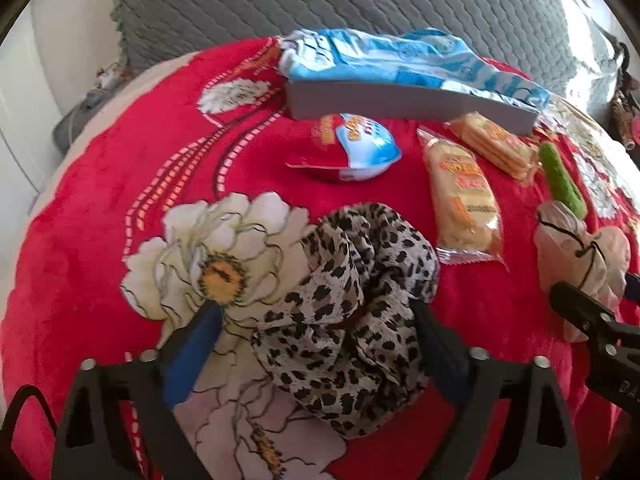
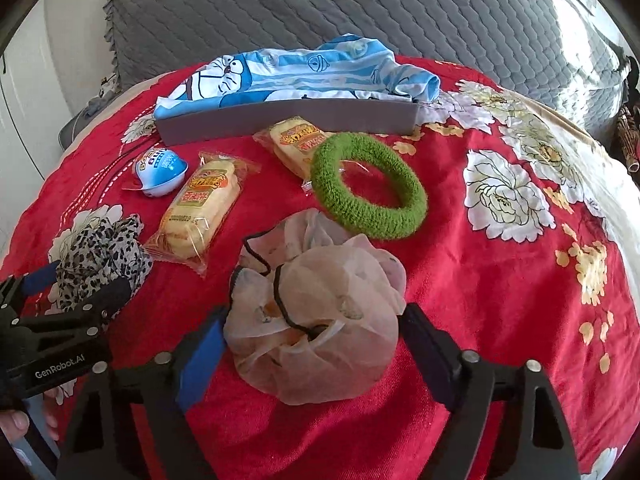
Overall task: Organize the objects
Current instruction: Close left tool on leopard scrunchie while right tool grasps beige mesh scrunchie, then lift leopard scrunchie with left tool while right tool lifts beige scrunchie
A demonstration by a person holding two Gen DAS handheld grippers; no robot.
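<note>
A leopard-print scrunchie [image 1: 352,304] lies on the red floral blanket between the open fingers of my left gripper [image 1: 316,312]; it also shows in the right wrist view [image 2: 100,256]. A pale sheer scrunchie with a black cord [image 2: 316,320] lies between the open fingers of my right gripper [image 2: 316,324]; it also shows in the left wrist view [image 1: 580,252]. A green fuzzy ring [image 2: 368,184], two biscuit packs [image 2: 200,208] [image 2: 296,140] and a blue-white egg-shaped pack [image 2: 160,172] lie beyond. A grey tray [image 2: 288,116] holds a blue cartoon cloth [image 2: 292,72].
The red blanket [image 2: 500,288] covers a bed, with a grey quilted pillow [image 2: 320,4] behind. The left gripper [image 2: 68,292] shows at the left edge of the right wrist view. A white wall stands at left.
</note>
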